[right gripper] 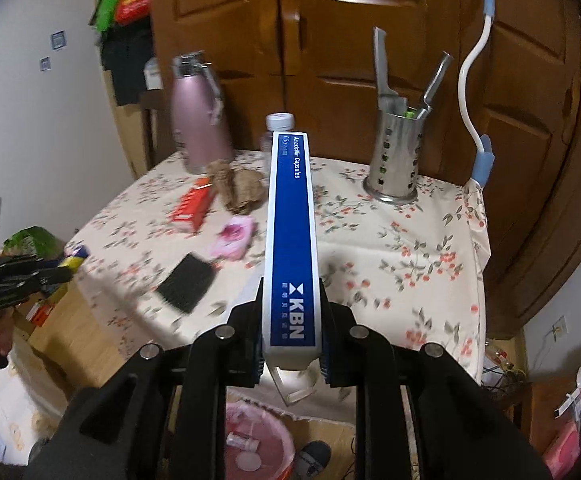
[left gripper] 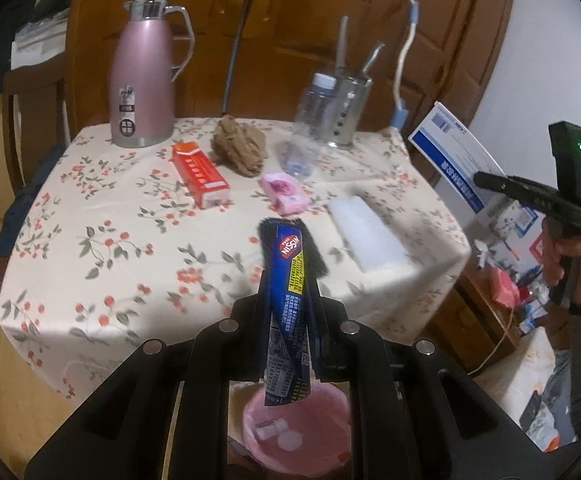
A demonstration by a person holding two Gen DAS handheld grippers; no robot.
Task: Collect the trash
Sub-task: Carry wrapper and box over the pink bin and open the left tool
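Up front in the left wrist view, the left claw (left gripper: 290, 320) is clamped on a blue Nissin wrapper (left gripper: 290, 280), which sticks up between the fingers and hangs down a bit too. Right below it sits a pink trash bin (left gripper: 326, 412) with a few white bits inside. Behind is the table (left gripper: 90, 240) with a floral cloth, carrying a pink thermos (left gripper: 142, 76), a red box (left gripper: 200, 174), a crumpled brown wad (left gripper: 238, 146), a clear plastic bottle (left gripper: 310, 124), a small pink packet (left gripper: 284, 192) and a white block (left gripper: 366, 232) near the front right corner. Off to the right, the right claw (left gripper: 486, 180) shows side-on with the medicine box (left gripper: 456, 160) in it.

Over in the right wrist view, the right claw (right gripper: 290, 328) is squeezed tight around a long blue-and-white medicine box (right gripper: 288, 240) marked KBN, held well above the table (right gripper: 430, 264). The pink trash bin (right gripper: 262, 436) is straight underneath. A perforated metal utensil holder (right gripper: 396, 160) stands at the back right, the thermos (right gripper: 198, 116) at back left, and a black pad (right gripper: 186, 282) lies blurry near the front edge. The left claw (right gripper: 64, 272) pokes in from the left with the wrapper (right gripper: 74, 258) just visible at its tip.
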